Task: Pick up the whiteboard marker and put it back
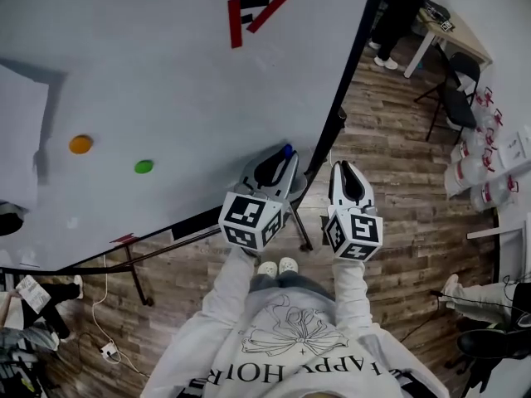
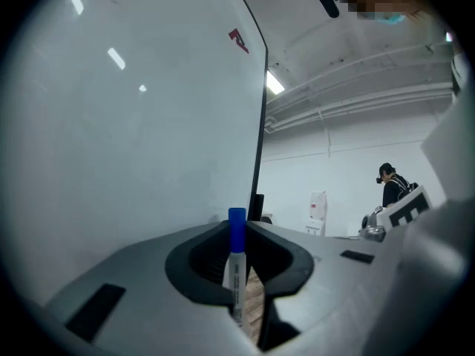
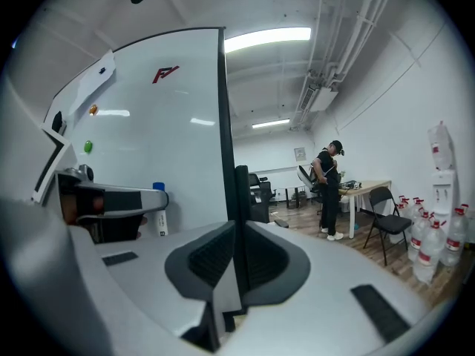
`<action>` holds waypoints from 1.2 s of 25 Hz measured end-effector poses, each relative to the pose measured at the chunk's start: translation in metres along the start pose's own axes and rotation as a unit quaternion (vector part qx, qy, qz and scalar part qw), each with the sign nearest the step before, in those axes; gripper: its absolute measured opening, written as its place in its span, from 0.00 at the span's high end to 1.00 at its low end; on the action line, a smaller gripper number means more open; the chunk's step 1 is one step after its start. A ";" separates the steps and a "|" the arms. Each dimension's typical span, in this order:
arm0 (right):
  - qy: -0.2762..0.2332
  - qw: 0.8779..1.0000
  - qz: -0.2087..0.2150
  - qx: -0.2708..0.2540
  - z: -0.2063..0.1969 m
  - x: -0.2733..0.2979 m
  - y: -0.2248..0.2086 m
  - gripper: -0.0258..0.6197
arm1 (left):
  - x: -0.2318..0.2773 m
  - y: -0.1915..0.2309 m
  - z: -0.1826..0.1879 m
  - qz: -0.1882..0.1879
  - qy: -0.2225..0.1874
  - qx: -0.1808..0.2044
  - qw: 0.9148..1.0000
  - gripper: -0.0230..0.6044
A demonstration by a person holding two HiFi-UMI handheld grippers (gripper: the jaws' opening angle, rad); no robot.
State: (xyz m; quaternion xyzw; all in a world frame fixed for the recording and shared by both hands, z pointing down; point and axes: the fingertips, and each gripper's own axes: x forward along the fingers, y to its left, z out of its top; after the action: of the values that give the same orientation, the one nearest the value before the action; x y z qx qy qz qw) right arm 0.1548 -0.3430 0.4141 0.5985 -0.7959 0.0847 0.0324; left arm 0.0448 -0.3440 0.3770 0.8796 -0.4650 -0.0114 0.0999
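Note:
A whiteboard marker (image 1: pixel 287 150) with a white body and a blue cap stands upright between the jaws of my left gripper (image 1: pixel 280 162), which is shut on it. In the left gripper view the marker (image 2: pixel 236 262) rises from between the pads, cap up, close to the face of the whiteboard (image 2: pixel 133 124). My right gripper (image 1: pixel 347 172) is just to the right, past the whiteboard's (image 1: pixel 166 73) edge, shut with nothing in it. In the right gripper view the jaws of my right gripper (image 3: pixel 234 273) meet, and the marker (image 3: pixel 159 215) shows at the left in the other gripper.
An orange magnet (image 1: pixel 80 144) and a green magnet (image 1: pixel 143 167) stick to the board, with a red logo (image 1: pixel 253 15) higher up. A black ledge (image 1: pixel 195 221) runs along its lower edge. At the back right are a person (image 1: pixel 400 11), a table (image 1: pixel 452 31), a folding chair (image 1: pixel 458 98) and water bottles (image 1: pixel 481 172).

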 end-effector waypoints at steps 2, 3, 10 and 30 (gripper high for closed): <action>0.005 1.000 -0.004 0.001 -0.005 0.000 -0.005 0.91 | 0.006 0.003 -0.012 0.008 0.000 0.000 1.000 0.88; 0.007 1.000 -0.006 0.002 -0.007 -0.001 -0.007 0.91 | 0.009 0.004 -0.019 0.012 0.002 0.002 1.000 0.88; 0.026 0.999 -0.018 0.006 -0.024 -0.003 -0.021 0.91 | 0.030 0.009 -0.074 0.032 0.036 0.027 0.998 0.88; 0.052 0.998 -0.020 0.014 -0.049 -0.006 -0.023 0.91 | 0.021 0.017 -0.114 0.067 0.077 0.022 0.994 0.81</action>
State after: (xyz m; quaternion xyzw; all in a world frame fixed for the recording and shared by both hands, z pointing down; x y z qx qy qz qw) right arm 0.1767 -0.3347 0.4636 0.6098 -0.7796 0.1263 0.0671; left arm 0.0557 -0.3512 0.4930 0.8465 -0.5142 0.0736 0.1166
